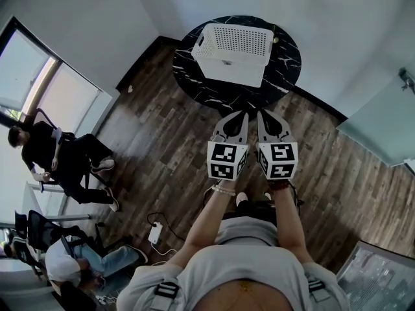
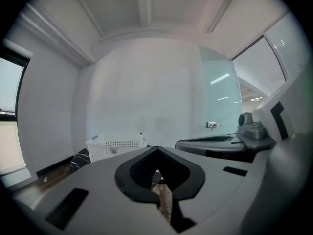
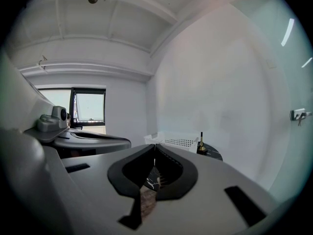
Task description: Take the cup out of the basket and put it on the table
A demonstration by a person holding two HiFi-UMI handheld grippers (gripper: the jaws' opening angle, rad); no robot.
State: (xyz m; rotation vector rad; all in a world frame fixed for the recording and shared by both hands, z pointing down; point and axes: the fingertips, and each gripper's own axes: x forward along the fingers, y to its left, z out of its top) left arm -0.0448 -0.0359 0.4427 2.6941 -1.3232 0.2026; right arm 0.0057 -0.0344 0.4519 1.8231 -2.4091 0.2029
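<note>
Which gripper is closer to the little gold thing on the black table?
Right. The right gripper points at the table just left of the gold thing. The left gripper is beside it, farther left, facing the white basket.

Left gripper (image 1: 244, 116), right gripper (image 1: 261, 115) — jaws together

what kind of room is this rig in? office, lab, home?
Probably an office or meeting space. People sit on office chairs beside a large window, and there is what looks like a glass partition. A small round marble table holds a white basket.
</note>
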